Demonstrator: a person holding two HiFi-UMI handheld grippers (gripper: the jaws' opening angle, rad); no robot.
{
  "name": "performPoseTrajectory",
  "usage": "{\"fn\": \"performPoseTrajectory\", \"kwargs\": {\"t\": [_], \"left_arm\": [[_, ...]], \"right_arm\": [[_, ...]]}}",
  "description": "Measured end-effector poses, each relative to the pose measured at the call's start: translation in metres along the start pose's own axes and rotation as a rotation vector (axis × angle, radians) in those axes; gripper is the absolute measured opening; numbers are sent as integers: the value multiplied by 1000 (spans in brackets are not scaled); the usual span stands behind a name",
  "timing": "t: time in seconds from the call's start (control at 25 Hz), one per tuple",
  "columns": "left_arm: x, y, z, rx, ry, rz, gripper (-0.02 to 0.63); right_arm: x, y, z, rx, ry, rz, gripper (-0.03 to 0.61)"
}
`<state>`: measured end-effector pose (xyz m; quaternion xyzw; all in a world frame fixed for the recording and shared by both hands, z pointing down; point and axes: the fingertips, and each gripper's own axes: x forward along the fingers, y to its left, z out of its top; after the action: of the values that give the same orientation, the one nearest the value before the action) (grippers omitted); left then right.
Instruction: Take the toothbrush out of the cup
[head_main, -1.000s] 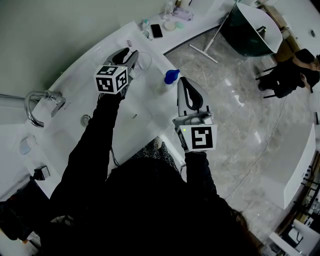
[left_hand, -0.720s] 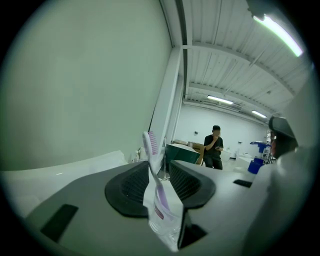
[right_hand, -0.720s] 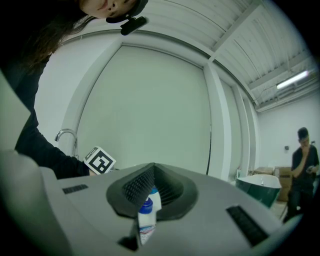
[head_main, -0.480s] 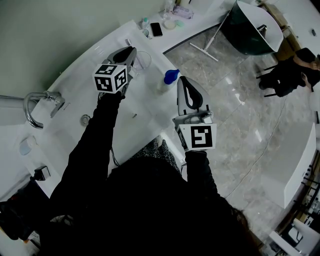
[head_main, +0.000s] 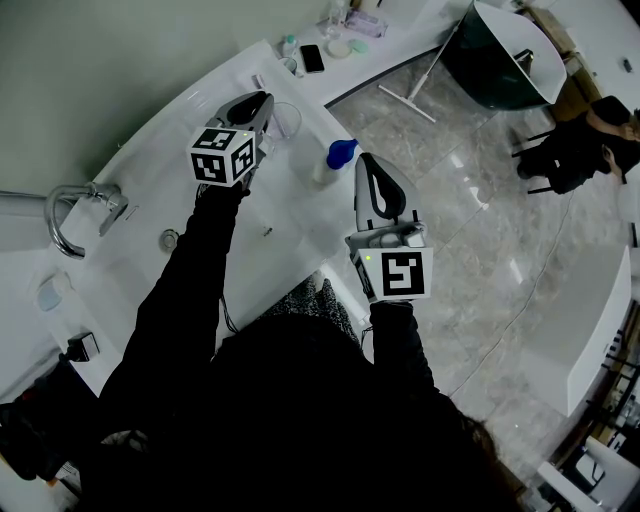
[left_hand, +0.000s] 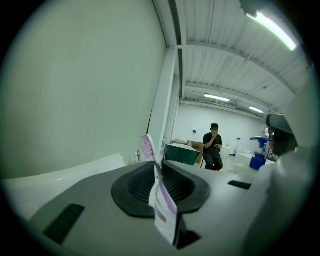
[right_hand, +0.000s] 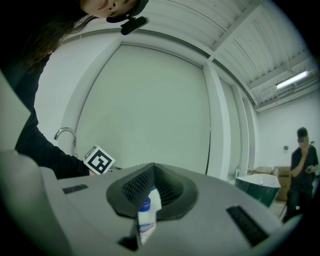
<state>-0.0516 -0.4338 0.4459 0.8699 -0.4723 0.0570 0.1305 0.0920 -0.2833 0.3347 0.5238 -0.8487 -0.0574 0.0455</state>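
My left gripper (head_main: 264, 101) reaches over the white counter (head_main: 180, 165) to a clear cup (head_main: 287, 120). In the left gripper view its jaws have just been closing, and the left gripper (left_hand: 159, 176) is now shut on the white and purple handle of the toothbrush (left_hand: 162, 206), whose bristle head stands up above the pads. The cup itself is hidden in that view. My right gripper (head_main: 363, 161) hangs level off the counter's edge with its jaws together. A white bottle with a blue cap (head_main: 336, 158) stands just beyond it and shows through the slit of the right gripper (right_hand: 150, 193).
A chrome tap (head_main: 72, 214) and a drain (head_main: 172, 239) lie to the left on the counter. A phone (head_main: 313, 61) and small jars sit at its far end. On the tiled floor are a squeegee (head_main: 412, 95), a dark green tub (head_main: 500, 55) and a seated person (head_main: 580, 145).
The left gripper's jaws have narrowed from wide open onto the toothbrush at the cup. Neither hand has shifted, and the right gripper looks the same.
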Motion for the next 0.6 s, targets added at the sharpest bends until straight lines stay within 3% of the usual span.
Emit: {"fn": "performPoseTrajectory", "kwargs": {"t": [0.6], "left_arm": [[11, -4, -5, -15, 10, -30, 43]], "right_arm": [[-2, -5, -7, 13, 39, -14, 5]]}}
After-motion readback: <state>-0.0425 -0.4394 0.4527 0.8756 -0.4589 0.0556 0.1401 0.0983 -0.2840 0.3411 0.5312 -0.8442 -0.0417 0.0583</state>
